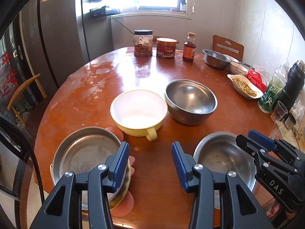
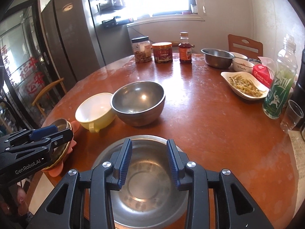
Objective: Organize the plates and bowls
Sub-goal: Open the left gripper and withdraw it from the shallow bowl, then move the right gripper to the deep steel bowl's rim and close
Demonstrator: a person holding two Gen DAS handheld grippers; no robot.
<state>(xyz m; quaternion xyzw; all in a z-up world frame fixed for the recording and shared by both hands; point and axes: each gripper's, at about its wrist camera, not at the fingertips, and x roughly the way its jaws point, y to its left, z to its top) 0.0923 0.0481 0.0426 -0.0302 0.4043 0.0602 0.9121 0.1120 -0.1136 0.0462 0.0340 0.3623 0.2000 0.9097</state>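
Note:
On the round wooden table (image 1: 106,87) a steel plate (image 1: 85,154) lies on a yellowish dish over a pink mat at the near left. A yellow handled bowl (image 1: 139,110) and a steel bowl (image 1: 190,99) stand in the middle. A shallow steel bowl (image 1: 223,156) is at the near right. My left gripper (image 1: 150,160) is open, its left finger beside the plate's right rim. My right gripper (image 2: 149,160) is open above the shallow steel bowl (image 2: 150,183). The yellow bowl (image 2: 95,110) and the steel bowl (image 2: 138,101) also show in the right wrist view.
At the back stand two jars (image 1: 143,43) and a sauce bottle (image 1: 189,47). On the right are a steel basin (image 1: 216,58), white bowls, a dish of food (image 1: 245,86), a green bottle (image 1: 272,89), a black flask and a cup. Chairs stand around the table.

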